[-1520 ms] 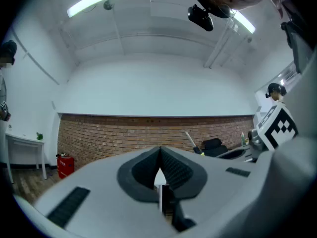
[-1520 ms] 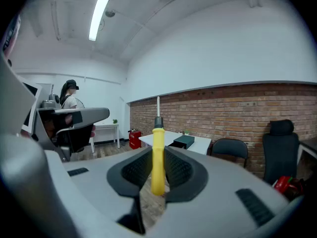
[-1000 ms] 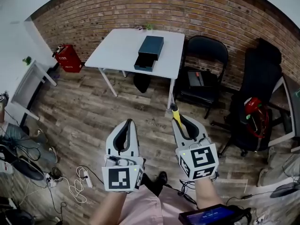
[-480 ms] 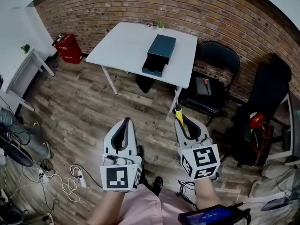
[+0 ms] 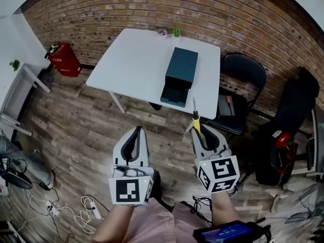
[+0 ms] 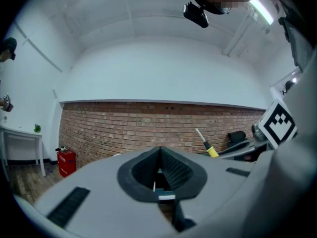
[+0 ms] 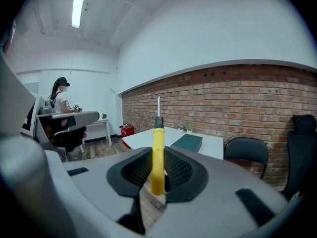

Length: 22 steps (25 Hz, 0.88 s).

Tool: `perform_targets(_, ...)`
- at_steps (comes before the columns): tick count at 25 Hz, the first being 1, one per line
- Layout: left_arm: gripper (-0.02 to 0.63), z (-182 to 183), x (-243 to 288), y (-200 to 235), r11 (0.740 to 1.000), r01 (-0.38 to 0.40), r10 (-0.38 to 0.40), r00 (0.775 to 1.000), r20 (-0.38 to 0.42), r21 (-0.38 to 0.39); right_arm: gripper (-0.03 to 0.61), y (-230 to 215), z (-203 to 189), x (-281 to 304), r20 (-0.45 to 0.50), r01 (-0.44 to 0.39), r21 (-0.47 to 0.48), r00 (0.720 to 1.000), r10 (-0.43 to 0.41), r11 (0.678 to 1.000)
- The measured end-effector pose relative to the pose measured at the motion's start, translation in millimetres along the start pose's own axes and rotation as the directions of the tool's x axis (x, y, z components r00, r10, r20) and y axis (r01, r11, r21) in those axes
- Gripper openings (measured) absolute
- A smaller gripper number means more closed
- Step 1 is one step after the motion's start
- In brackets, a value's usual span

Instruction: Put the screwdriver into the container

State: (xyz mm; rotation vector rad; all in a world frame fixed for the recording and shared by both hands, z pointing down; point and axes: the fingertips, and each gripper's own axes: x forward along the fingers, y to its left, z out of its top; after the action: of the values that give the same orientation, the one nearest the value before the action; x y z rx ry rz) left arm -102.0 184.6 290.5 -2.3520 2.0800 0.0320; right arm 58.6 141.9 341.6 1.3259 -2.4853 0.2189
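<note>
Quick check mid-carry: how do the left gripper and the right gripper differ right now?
The right gripper is clamped on the screwdriver by its yellow handle, shaft pointing ahead; the left gripper holds nothing. The right gripper's jaws are kept apart by the handle; the left gripper's jaws meet at their tips. Shared: both point toward the white table carrying the container, and both are short of it.

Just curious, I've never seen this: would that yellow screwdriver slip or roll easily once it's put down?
Probably stiff: the screwdriver stands straight up from the right gripper's jaws without sagging. Its round, smooth-looking yellow handle may roll if laid flat, and could twist in the grip.
</note>
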Motion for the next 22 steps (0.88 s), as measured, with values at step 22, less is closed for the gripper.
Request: perform_targets(22,0.005,-12.1,184.8,6.5,0.991,0.123,-0.121,0.992,-0.041,0.058,0.075,-100.6,45.2,126.8,0.001,0.066,0.055,0.998,-0.066,0.996)
